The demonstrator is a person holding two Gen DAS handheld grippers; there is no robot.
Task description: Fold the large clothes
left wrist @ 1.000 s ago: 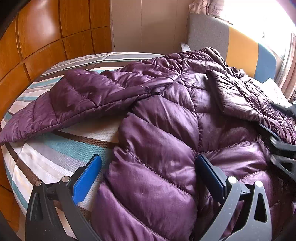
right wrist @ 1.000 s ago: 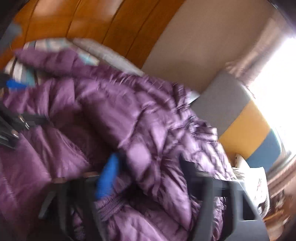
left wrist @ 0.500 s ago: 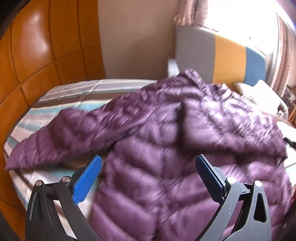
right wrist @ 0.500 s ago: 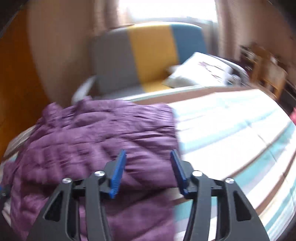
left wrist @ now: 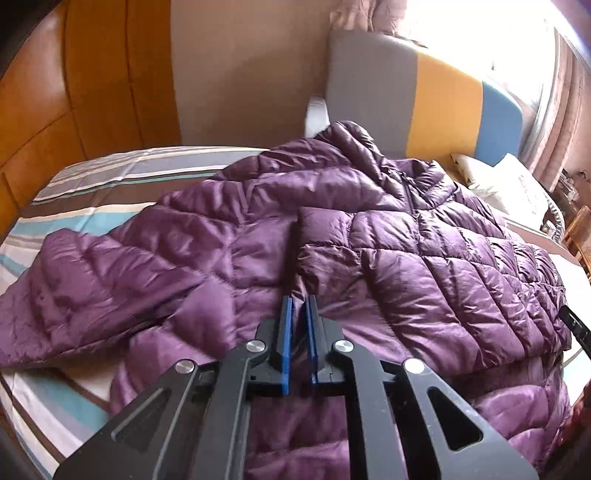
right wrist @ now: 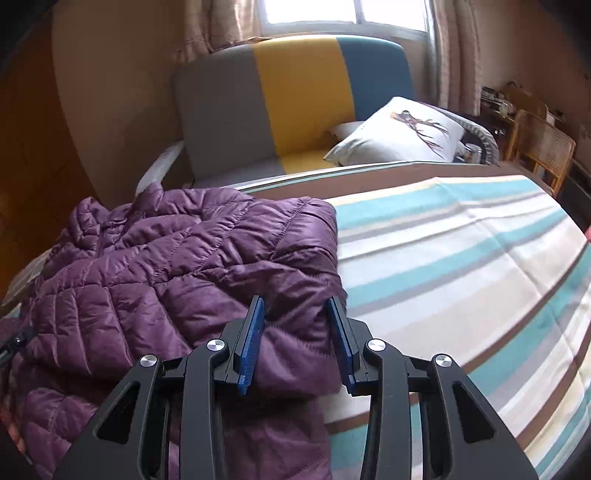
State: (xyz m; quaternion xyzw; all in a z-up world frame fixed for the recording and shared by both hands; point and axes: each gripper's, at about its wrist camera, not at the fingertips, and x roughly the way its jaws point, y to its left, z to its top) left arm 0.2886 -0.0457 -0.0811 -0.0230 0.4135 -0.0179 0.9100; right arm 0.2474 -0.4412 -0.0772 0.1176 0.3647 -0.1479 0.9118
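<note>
Striped bed (right wrist: 461, 266) lies bare beside the jacket (right wrist: 177, 266) edge; right hand-held gripper (right wrist: 295, 310) half-closing around it, left (left wrist: 298, 306) pinched shut.

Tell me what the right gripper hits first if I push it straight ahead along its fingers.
Most likely the purple jacket: its folded edge already lies between the right gripper jaws, which have just been closing. Past that is the striped bedsheet; depth is hard to judge.

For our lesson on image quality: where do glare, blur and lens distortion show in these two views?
Left wrist: window glare washes out the upper right above the sofa; fisheye bends the striped bed. Right wrist: sharp purple jacket, bright window, dark corners.
</note>
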